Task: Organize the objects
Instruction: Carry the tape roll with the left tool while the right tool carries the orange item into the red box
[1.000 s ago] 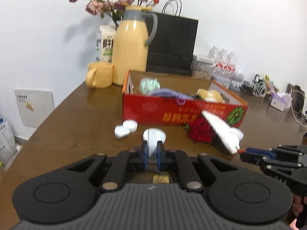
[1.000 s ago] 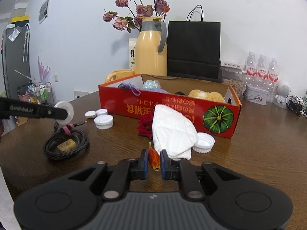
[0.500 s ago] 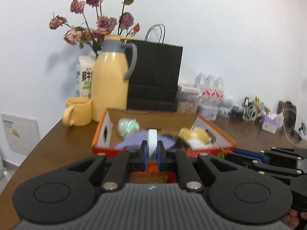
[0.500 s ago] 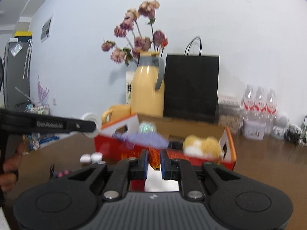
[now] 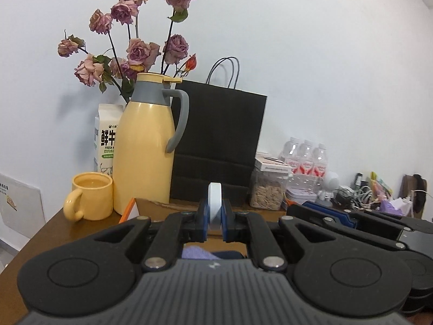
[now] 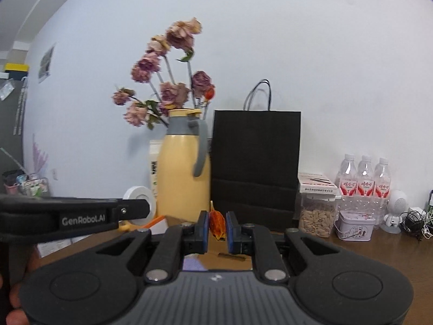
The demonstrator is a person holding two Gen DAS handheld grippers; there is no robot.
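Observation:
My left gripper (image 5: 215, 211) is shut on a white round lid (image 5: 215, 201), held on edge between the blue pads. In the right wrist view that lid (image 6: 136, 197) shows face-on at the left gripper's tip. My right gripper (image 6: 217, 224) is shut on a small orange-red piece (image 6: 217, 223) that looks like a dried petal or wrapper. Both grippers hang side by side above the red cardboard box (image 5: 127, 211), and only its orange rim (image 6: 154, 220) and brown inside (image 6: 230, 256) show. A purple item (image 5: 194, 253) lies in the box below the fingers.
Behind the box stand a yellow thermos jug (image 5: 146, 146), a yellow mug (image 5: 92, 196), a milk carton (image 5: 105, 135) with dried roses, and a black paper bag (image 5: 216, 149). At the right are a seed jar (image 6: 315, 218), water bottles (image 6: 365, 181), a tin and cables.
Both grippers have risen and moved forward from the table to above the box, each keeping its grip. The loose caps, red rose, tissue and cable have dropped out of view.

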